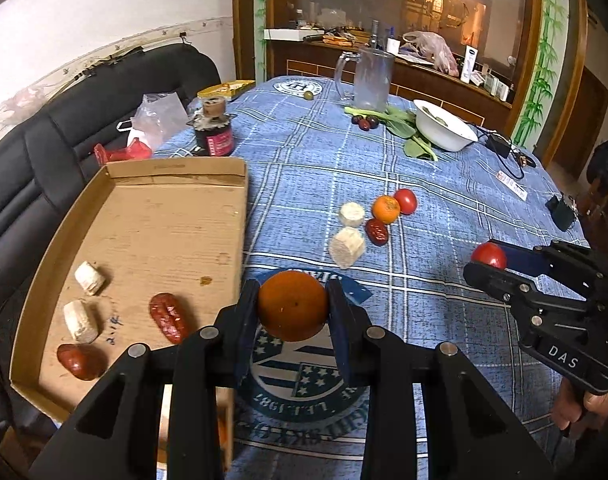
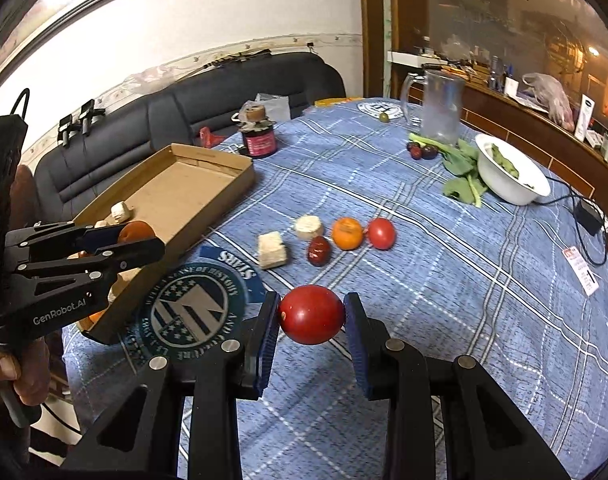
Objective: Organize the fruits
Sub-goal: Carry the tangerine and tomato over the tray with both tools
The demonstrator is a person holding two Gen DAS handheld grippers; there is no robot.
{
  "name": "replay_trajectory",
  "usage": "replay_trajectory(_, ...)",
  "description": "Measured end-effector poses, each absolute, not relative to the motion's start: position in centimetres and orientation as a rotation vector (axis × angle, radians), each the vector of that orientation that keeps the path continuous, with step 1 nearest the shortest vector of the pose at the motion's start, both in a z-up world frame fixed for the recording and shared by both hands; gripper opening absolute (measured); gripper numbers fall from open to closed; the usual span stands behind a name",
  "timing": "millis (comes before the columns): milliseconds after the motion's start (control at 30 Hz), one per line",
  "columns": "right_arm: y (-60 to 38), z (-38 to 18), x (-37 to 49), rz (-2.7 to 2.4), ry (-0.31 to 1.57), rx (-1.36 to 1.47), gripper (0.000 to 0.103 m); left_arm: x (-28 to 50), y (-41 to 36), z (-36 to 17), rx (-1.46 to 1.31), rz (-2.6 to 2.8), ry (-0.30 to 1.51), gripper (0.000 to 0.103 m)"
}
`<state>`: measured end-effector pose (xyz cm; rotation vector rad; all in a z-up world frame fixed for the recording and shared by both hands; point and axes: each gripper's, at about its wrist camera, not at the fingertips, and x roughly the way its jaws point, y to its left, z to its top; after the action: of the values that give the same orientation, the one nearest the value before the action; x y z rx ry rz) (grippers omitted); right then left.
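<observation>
Left gripper clamped a round orange tangerine, right gripper a smooth red tomato — both soft, likely bruisable — held across their widest middles.

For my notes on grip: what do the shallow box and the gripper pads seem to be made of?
Shallow box: looks like plain brown cardboard, matte, with creased folded walls and stains. Pads of the right hand-held gripper: probably blue rubber or foam; fine ribs show on their edges, so the exact material stays open.

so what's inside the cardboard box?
In the box: two pale chunks and two red dates. The left hand-held gripper, holding an orange, hides the near corner.
</observation>
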<state>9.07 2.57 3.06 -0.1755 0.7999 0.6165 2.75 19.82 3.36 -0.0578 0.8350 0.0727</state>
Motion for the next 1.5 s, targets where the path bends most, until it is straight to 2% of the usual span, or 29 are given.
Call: replay_trajectory(1500, 16.0, 3.2, 10.9, 0.84, 0.806, -0.218, 0.032, 4.5, 31.1, 3.4, -0.122, 0.251, 0.85, 0.031)
